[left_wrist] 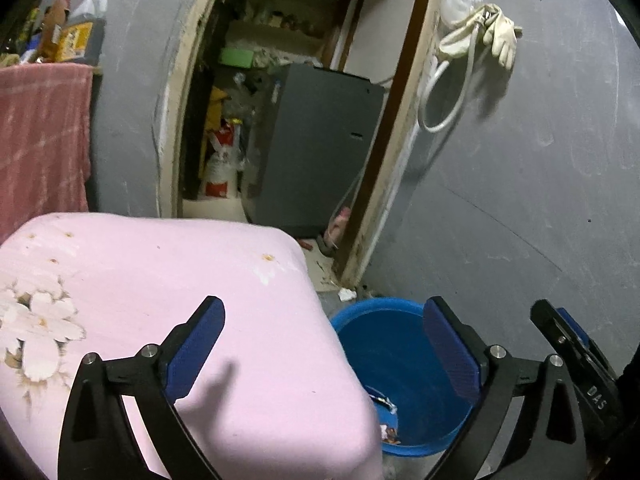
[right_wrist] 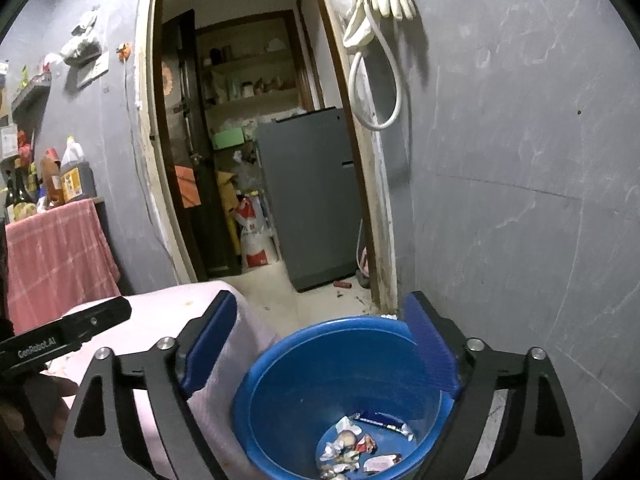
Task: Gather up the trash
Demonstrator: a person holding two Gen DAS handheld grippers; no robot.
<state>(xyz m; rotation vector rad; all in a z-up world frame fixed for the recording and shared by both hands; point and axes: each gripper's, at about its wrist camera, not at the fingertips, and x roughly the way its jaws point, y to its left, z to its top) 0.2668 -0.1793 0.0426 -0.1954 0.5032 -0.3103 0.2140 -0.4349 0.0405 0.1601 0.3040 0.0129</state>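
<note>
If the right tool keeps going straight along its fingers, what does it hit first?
Most likely the blue bucket: the open right tool points over its rim, down toward the wrappers inside. Depth is uncertain.

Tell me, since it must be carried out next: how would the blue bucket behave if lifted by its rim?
The bucket looks like thin plastic, so its rim may flex under a pinch. It holds only a few wrappers, so it is probably light. Lifted at one side, it would likely tilt and slide the scraps.
</note>
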